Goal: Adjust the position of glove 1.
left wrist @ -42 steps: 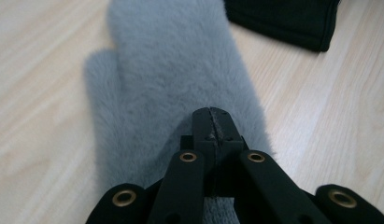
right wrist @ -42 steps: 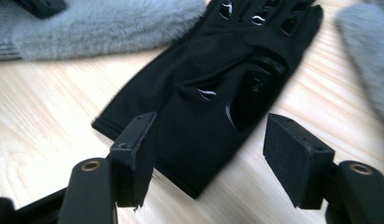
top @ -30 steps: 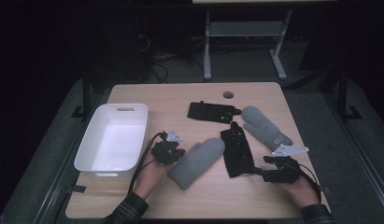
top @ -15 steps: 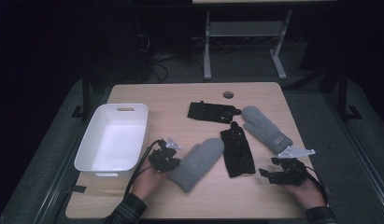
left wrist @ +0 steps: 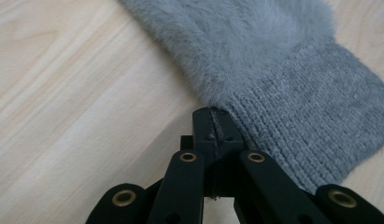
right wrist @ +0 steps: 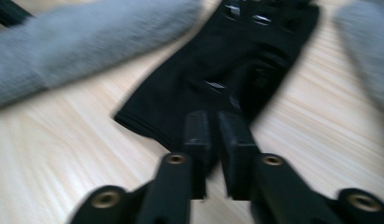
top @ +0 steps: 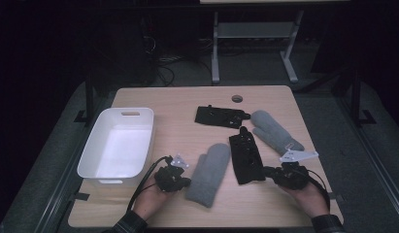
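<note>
Now the right gripper (top: 271, 173), near the table's (top: 187, 99) front right corner, has just been closing its jaws; in the right gripper view they stand together on the cuff edge of the black glove (right wrist: 227, 70), so this glove looks gripped and ready to lift. A second ago that gripper sat farther right, jaws wide. The left gripper (top: 186, 182), toward the front edge, has slid a little nearer the grey mitten (top: 209, 174) while its jaws stay pinched on the knitted cuff. The high view alone gives the layout: white bin (top: 92, 155) at the left edge, a second black glove (top: 221, 116) and second grey mitten (top: 272, 128) farther back. The left gripper view proves the pinch: wool (left wrist: 311, 121) caught between the pads.
</note>
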Action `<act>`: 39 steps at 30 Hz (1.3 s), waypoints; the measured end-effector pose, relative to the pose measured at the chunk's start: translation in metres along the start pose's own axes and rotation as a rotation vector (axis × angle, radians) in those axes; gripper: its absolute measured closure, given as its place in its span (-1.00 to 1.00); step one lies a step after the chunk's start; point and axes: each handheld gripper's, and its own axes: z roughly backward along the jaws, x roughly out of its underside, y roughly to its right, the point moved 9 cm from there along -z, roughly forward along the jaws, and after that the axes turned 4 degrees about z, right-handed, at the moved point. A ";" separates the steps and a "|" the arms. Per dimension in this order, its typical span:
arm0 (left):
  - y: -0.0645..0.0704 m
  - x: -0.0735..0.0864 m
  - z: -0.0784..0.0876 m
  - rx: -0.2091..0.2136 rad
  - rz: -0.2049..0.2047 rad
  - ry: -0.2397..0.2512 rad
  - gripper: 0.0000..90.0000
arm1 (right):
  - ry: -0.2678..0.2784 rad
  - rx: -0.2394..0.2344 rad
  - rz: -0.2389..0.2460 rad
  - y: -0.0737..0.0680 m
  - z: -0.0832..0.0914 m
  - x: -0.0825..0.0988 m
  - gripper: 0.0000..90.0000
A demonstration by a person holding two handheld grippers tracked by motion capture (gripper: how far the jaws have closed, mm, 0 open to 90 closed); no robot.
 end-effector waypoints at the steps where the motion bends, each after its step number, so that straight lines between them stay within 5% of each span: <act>1: 0.001 0.000 0.000 0.005 -0.006 -0.002 0.99 | -0.007 -0.015 0.002 -0.005 -0.004 -0.003 1.00; 6: 0.010 -0.002 -0.002 0.026 -0.025 0.000 0.99 | -0.027 -0.081 0.063 -0.027 -0.031 -0.018 1.00; 15: 0.018 -0.003 -0.005 0.049 -0.024 0.011 0.99 | -0.085 -0.123 0.107 -0.056 -0.073 -0.034 1.00; 29: 0.038 -0.013 -0.017 0.105 -0.083 0.003 0.99 | -0.102 -0.087 0.130 -0.057 -0.101 -0.055 1.00; 39: 0.051 -0.022 -0.024 0.133 -0.125 0.020 0.99 | -0.100 -0.115 0.144 -0.063 -0.114 -0.067 1.00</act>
